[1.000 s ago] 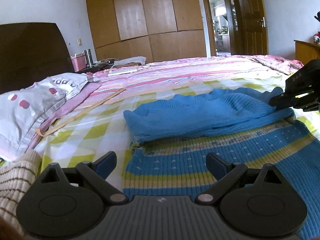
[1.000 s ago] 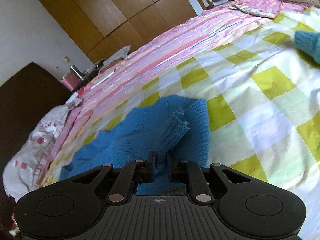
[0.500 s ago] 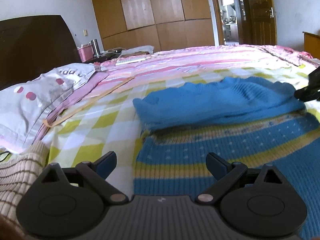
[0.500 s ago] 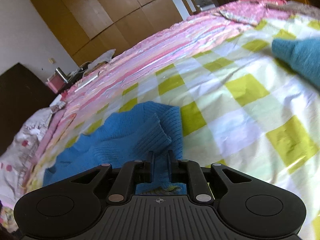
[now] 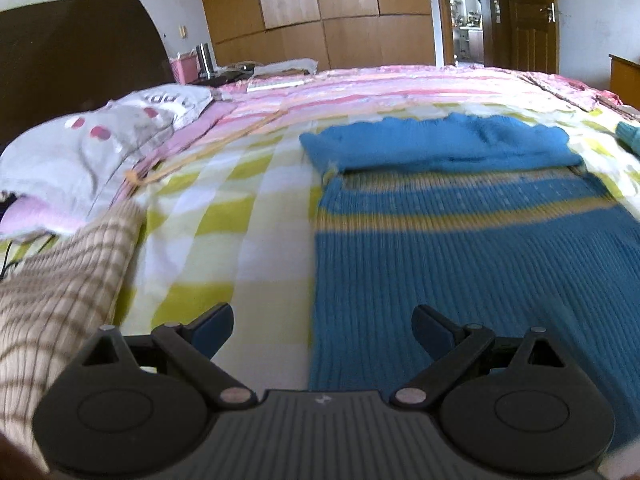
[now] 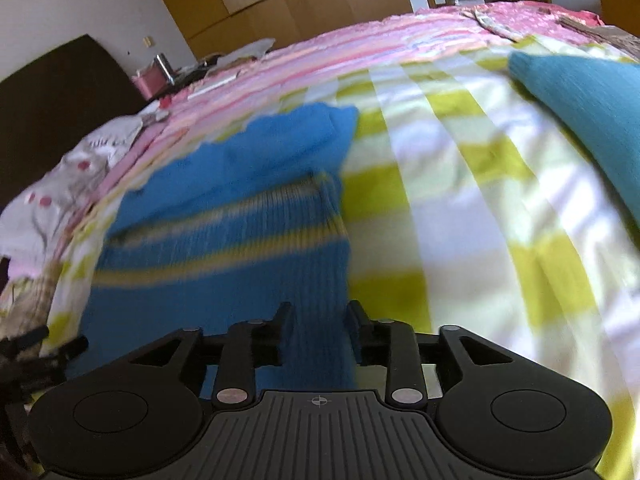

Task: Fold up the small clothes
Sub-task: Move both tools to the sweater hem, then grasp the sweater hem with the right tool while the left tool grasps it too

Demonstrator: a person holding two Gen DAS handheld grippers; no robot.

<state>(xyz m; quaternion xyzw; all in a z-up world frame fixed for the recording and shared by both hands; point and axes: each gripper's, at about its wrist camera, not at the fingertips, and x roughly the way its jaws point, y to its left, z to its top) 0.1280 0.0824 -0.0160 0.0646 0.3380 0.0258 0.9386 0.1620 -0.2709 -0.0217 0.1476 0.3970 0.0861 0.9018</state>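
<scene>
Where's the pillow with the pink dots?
In the left wrist view, the pillow lies at the bed's left, below the dark headboard and left of the blue sweater.

Both wrist views low, near bed (image 5: 272, 200), sharing blue sweater (image 6: 224, 240); blurred.

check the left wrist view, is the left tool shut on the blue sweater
No, the left tool is wide open above the bed, with the blue sweater lying flat ahead.
</scene>
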